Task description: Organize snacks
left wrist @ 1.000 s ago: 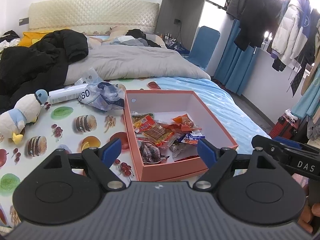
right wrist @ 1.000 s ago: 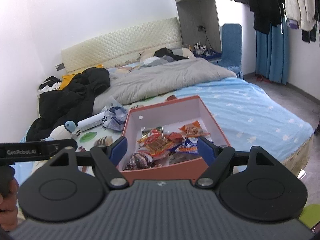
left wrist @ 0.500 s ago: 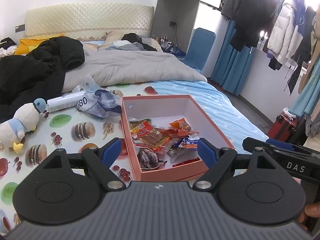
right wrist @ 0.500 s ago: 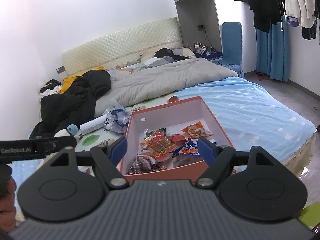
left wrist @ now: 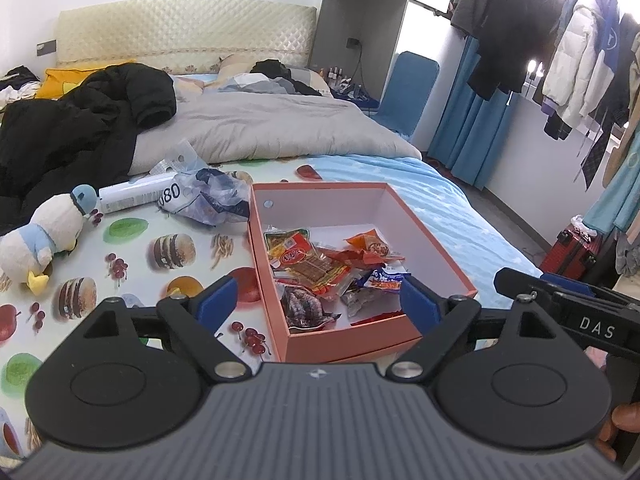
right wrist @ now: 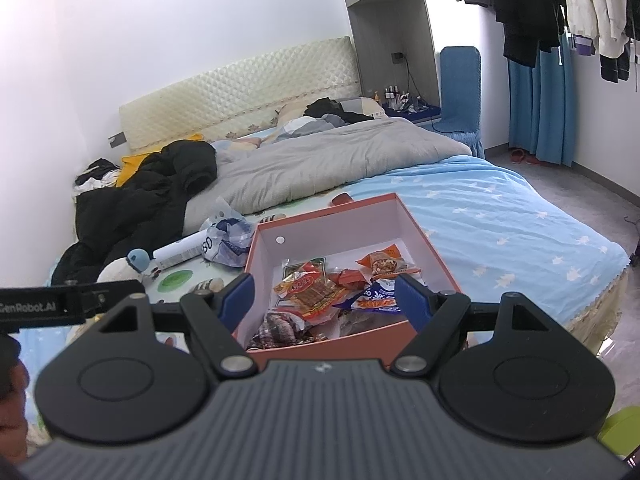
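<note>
An orange open box (left wrist: 428, 240) (right wrist: 424, 240) with a white inside sits on the bed and holds several snack packets (left wrist: 316, 264) (right wrist: 316, 292). My left gripper (left wrist: 316, 300) hovers in front of the box's near edge; its jaws are opening and nothing is between them. My right gripper (right wrist: 326, 294) hangs over the box's near wall, open, gripping nothing. The right gripper's arm shows at the right of the left wrist view, and the left one's at the left of the right wrist view.
The box rests on a food-print cloth (left wrist: 132, 248) over a blue sheet (right wrist: 500, 216). A plush duck (left wrist: 44, 232), a white tube (left wrist: 132, 196) and a crumpled plastic bag (left wrist: 208, 196) lie to the left. A black coat (left wrist: 80, 128) and grey duvet (left wrist: 264, 128) lie behind.
The left gripper's blue fingertips stand slightly wider apart than before. Both views shifted a little, and the box sits slightly lower and nearer in the right wrist view.
</note>
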{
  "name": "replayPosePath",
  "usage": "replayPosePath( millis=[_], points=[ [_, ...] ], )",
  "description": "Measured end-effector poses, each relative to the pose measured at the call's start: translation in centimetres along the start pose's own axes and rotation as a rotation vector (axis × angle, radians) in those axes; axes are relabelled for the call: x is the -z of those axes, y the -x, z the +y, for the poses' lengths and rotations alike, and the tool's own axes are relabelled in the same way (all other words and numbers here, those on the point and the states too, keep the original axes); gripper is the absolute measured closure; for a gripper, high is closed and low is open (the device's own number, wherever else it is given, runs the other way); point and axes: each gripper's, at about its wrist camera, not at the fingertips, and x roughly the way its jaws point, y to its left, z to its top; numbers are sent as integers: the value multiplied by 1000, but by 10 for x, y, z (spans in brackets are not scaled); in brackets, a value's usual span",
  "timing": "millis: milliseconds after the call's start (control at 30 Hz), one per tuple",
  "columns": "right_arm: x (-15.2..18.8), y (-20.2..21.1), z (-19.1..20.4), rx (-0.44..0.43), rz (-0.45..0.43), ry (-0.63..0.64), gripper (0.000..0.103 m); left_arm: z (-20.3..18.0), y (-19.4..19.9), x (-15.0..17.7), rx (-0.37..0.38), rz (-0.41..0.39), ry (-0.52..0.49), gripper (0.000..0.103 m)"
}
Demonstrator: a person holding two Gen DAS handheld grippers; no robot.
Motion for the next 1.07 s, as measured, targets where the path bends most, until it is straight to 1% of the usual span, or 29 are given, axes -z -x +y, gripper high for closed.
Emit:
replayPosePath(
  millis=[133, 233, 467, 500, 533, 600, 667, 933, 1067],
  points=[
    [2, -1, 1, 3, -1, 1, 24, 3, -2, 2, -24, -3, -7, 3],
    [3, -2, 1, 6, -7, 8, 24, 4, -3, 4, -30, 4, -10, 2],
    [6, -4, 3, 23, -7, 7, 24, 12, -5, 6, -50, 14, 27, 1],
    [6, -4, 3, 23, -5, 5, 19, 12, -5, 6, -54, 14, 29, 1],
    [6, -5, 3, 16, 0, 3, 9, 13, -5, 5, -58, 12, 30, 1],
    [6, -6, 3, 8, 4, 7, 0, 13, -5, 5, -60, 10, 33, 1],
    [6, -7, 5, 25, 5, 16, 0, 14, -4, 5, -64, 6, 37, 1],
    [8, -9, 3, 19, 10, -3, 0, 14, -5, 6, -69, 8, 42, 1],
    [9, -9, 3, 22, 11, -4, 0, 15, -5, 7, -52, 15, 49, 1]
  ],
)
